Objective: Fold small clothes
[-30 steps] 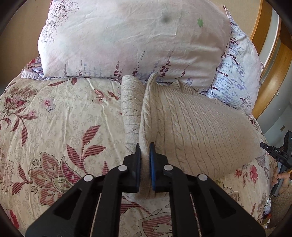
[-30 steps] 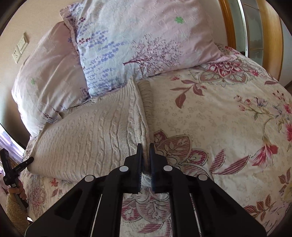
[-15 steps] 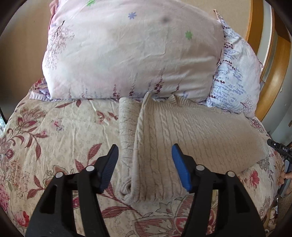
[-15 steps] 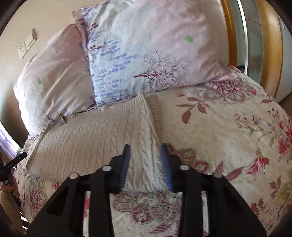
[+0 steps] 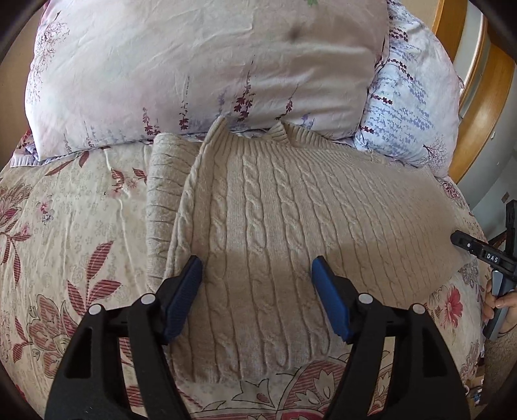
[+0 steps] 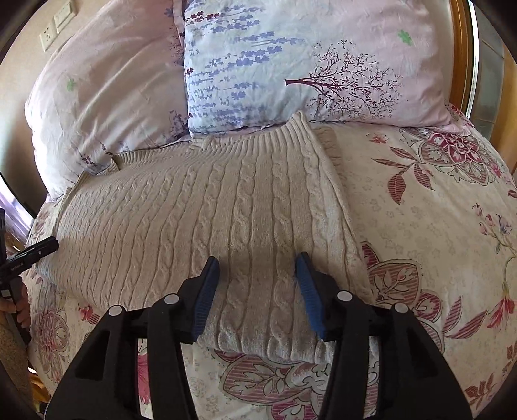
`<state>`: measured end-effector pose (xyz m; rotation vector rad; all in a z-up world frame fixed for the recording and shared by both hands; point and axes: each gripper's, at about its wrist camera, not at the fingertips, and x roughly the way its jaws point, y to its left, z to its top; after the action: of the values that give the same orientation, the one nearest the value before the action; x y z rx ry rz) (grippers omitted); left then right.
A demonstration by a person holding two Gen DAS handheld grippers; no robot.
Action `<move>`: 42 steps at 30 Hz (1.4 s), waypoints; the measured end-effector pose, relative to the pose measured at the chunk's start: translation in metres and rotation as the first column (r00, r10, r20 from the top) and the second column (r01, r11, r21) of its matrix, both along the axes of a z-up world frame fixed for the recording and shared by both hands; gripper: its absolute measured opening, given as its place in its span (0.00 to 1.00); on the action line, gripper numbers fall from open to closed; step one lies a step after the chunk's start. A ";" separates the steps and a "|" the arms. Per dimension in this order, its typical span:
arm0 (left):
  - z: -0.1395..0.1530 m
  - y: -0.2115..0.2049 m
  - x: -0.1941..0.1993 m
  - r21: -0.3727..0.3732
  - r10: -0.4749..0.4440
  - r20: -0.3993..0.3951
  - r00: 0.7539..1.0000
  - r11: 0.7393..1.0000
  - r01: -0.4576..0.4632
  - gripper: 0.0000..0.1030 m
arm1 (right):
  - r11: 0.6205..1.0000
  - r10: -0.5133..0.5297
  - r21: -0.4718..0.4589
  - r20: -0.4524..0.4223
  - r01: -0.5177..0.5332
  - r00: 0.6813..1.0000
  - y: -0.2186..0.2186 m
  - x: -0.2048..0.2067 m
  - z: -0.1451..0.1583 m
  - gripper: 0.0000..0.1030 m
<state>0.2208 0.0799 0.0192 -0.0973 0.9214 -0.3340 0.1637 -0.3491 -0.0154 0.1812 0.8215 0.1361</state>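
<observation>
A beige cable-knit sweater [image 5: 284,223] lies flat on the floral bedspread [image 5: 71,226], with one side folded over itself. It also shows in the right wrist view [image 6: 200,210]. My left gripper [image 5: 257,268] is open and empty, its fingers spread just above the sweater's near left end. My right gripper [image 6: 257,263] is open and empty, its fingers above the sweater's near right end. The right gripper's tip [image 5: 475,248] shows at the right edge of the left view, and the left gripper's tip [image 6: 29,255] at the left edge of the right view.
Two floral pillows [image 5: 194,64] [image 6: 307,64] lean at the head of the bed, touching the sweater's far edge. A wooden bed frame [image 5: 484,97] stands at the right. A wall outlet [image 6: 55,24] is at the top left.
Both grippers were shut on the sweater's folded edges one second ago. They have let go, opened wide, and moved in over the sweater, which now lies flat.
</observation>
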 end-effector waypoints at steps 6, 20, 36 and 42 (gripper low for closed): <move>0.003 0.008 0.000 -0.069 0.001 -0.011 1.000 0.998 -0.002 0.72 | 0.997 0.044 -0.067 -0.006 -0.044 0.999 0.016 0.001 0.001 0.71; -0.015 0.077 0.040 -0.306 0.164 -0.180 0.970 0.928 -0.214 0.78 | 0.944 -0.004 0.329 0.027 -0.005 1.000 -0.031 -0.022 0.012 0.82; -0.027 0.061 0.064 -0.403 0.157 -0.215 0.964 0.885 -0.234 0.38 | 0.931 0.043 0.360 0.070 -0.065 0.997 -0.026 -0.028 0.008 0.82; -0.012 0.044 0.059 -0.500 0.148 -0.218 0.965 0.832 -0.241 0.20 | 0.928 0.044 0.364 0.092 -0.074 0.995 -0.029 -0.033 0.011 0.82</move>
<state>0.2801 0.1241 0.0076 -0.7333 0.9603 -0.3832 0.1309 -0.3777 -0.0042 0.5019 0.7140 0.3534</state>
